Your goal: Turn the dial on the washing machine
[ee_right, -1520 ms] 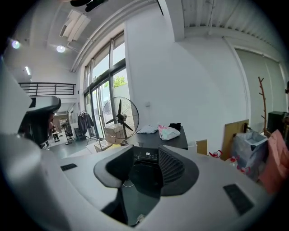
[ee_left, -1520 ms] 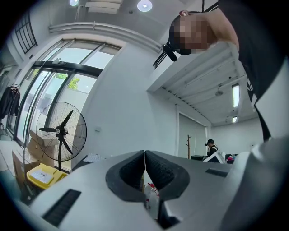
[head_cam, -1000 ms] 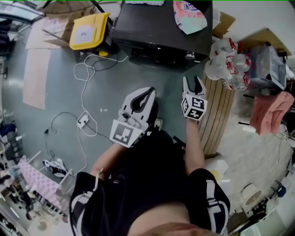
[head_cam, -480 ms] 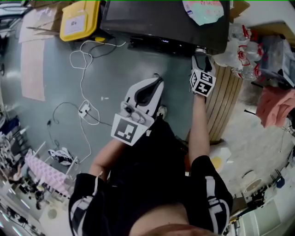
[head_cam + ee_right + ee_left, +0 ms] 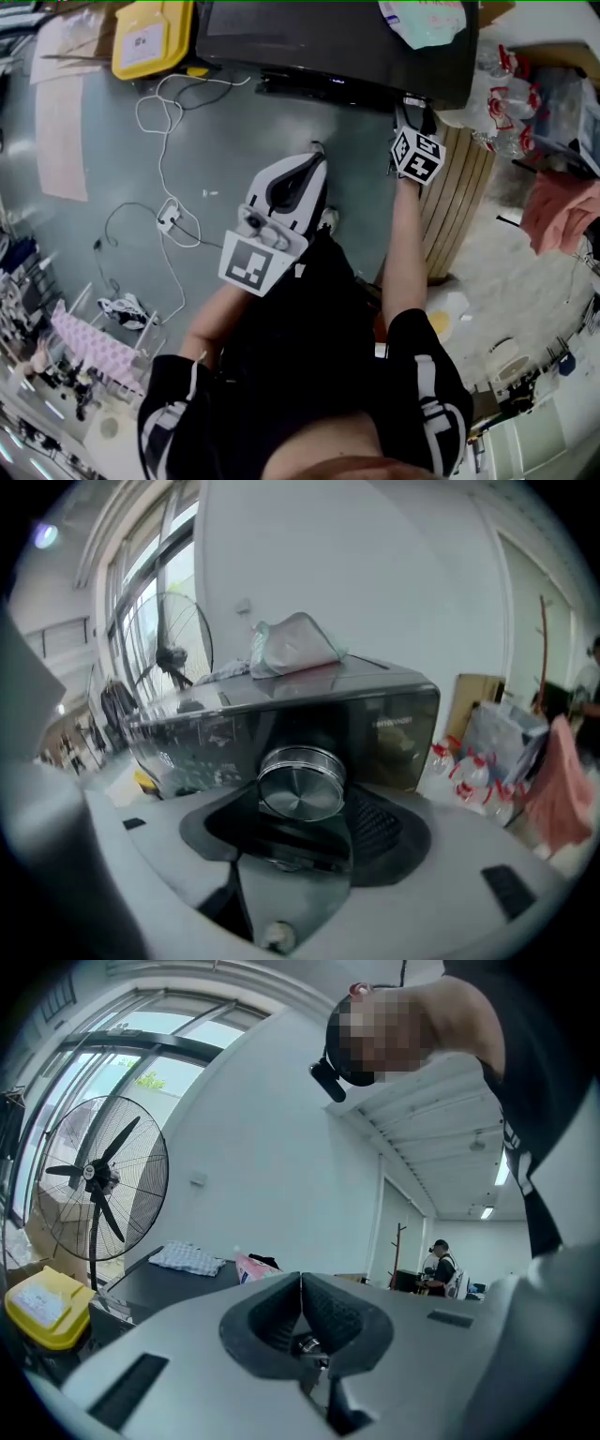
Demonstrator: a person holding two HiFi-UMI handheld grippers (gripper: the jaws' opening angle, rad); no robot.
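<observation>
The dark washing machine (image 5: pixel 328 37) stands at the top of the head view. Its round silver dial (image 5: pixel 300 782) fills the middle of the right gripper view. My right gripper (image 5: pixel 415 112) is up against the right end of the machine's front panel, with the dial between its jaws. The jaws are opening and stand wider than the dial, so the dark pads (image 5: pixel 386 822) do not press on it. In the head view the gripper hides the dial. My left gripper (image 5: pixel 305 167) hangs over the floor short of the machine, shut and empty, its jaws meeting at a point.
A yellow box (image 5: pixel 150 37) and a loose white cable (image 5: pixel 169 122) lie on the floor to the left. A slatted wooden panel (image 5: pixel 455 206), water bottles (image 5: pixel 497 94) and a pink cloth (image 5: pixel 558 211) crowd the right. A bag (image 5: pixel 427 19) lies on the machine's top.
My right gripper has moved forward from mid-air to the machine's front, and its jaws now stand around the dial. The left gripper has hardly moved.
</observation>
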